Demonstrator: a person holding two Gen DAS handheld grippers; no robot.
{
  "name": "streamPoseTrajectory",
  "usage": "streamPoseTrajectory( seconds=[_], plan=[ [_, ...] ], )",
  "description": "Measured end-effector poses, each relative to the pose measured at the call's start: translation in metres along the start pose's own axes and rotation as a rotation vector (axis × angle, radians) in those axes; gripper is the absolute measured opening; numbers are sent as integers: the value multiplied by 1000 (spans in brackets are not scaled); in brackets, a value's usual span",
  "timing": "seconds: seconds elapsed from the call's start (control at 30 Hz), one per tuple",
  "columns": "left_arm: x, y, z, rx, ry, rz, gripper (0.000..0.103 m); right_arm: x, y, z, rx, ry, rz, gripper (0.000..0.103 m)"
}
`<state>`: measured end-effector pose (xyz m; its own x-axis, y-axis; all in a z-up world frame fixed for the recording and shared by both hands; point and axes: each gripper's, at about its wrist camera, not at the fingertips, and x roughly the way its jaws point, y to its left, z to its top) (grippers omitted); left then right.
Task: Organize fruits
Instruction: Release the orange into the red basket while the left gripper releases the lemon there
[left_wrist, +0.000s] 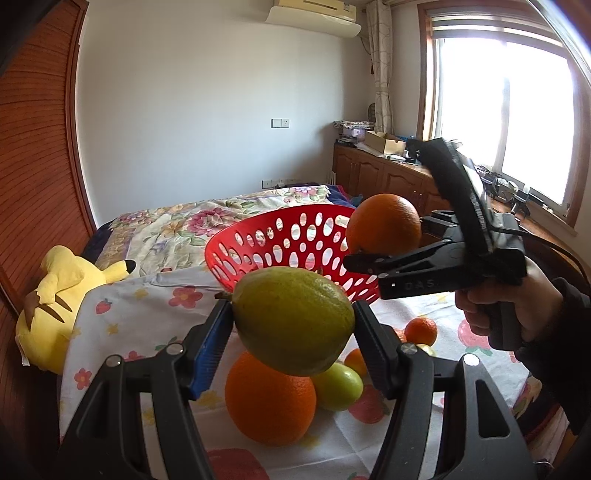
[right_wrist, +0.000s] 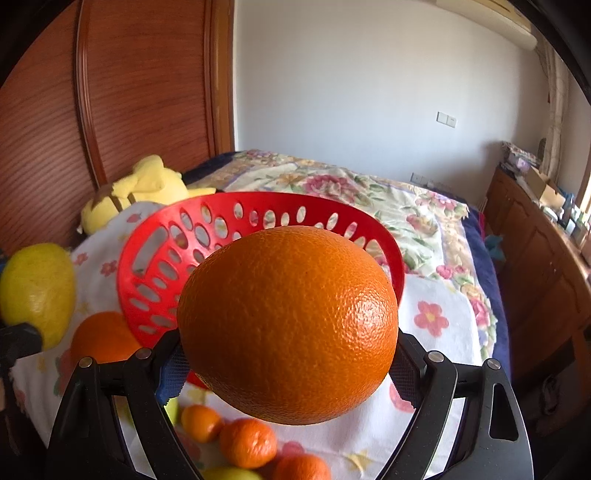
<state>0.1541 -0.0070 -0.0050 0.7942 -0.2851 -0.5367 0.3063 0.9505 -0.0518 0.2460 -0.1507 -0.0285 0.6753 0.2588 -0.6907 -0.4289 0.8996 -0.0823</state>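
Both claws are loaded, and everything here is placed against the red basket (left_wrist: 295, 243). My left gripper (left_wrist: 291, 325) sits about half spread, clamped on a green-yellow lemon (left_wrist: 293, 321), held in the air just in front of the basket's near rim. My right gripper (right_wrist: 288, 354) is spread wide and clamped on a big orange (right_wrist: 288, 325), up at the basket's right rim and slightly above it. Main risk, as I judge it: the orange is round, and the pads only catch it low on its sides, so a quick swing or tilt could roll it out short of the basket onto the cloth (left_wrist: 155, 306). Second risk: both claws converge on the same rim; the right one could clip the lemon or the basket's edge, and the basket looks light and already tips toward me, so a knock might shove it off. A drop from height could also bounce fruit back out. Basket contents: nothing visible inside through the holes, though its floor is partly hidden. Still loose on the cloth in front of the basket: another orange (left_wrist: 269, 398), a green fruit (left_wrist: 338, 386), several mandarins (right_wrist: 247, 441).
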Motion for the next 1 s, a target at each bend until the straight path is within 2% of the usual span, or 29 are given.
streamPoseTrajectory(
  seconds=[0.17,0.43,0.77,0.83,0.9,1.0],
  plan=[
    [-1,4,0,-7,0,4,65,22,5,4,-37,49,-36,90],
    [-1,4,2,-3,-2,6,65,40,12,3,-53,110,-39,90],
    [18,1,12,-4,15,-3,65,53,14,0,-56,147,-44,90],
    [23,1,14,-5,22,-2,65,52,13,1,-55,139,-45,90],
    [28,2,14,-5,26,-4,65,42,10,7,-36,82,-73,91],
    [35,1,15,0,33,-7,65,32,4,15,-9,42,-38,91]
  ],
)
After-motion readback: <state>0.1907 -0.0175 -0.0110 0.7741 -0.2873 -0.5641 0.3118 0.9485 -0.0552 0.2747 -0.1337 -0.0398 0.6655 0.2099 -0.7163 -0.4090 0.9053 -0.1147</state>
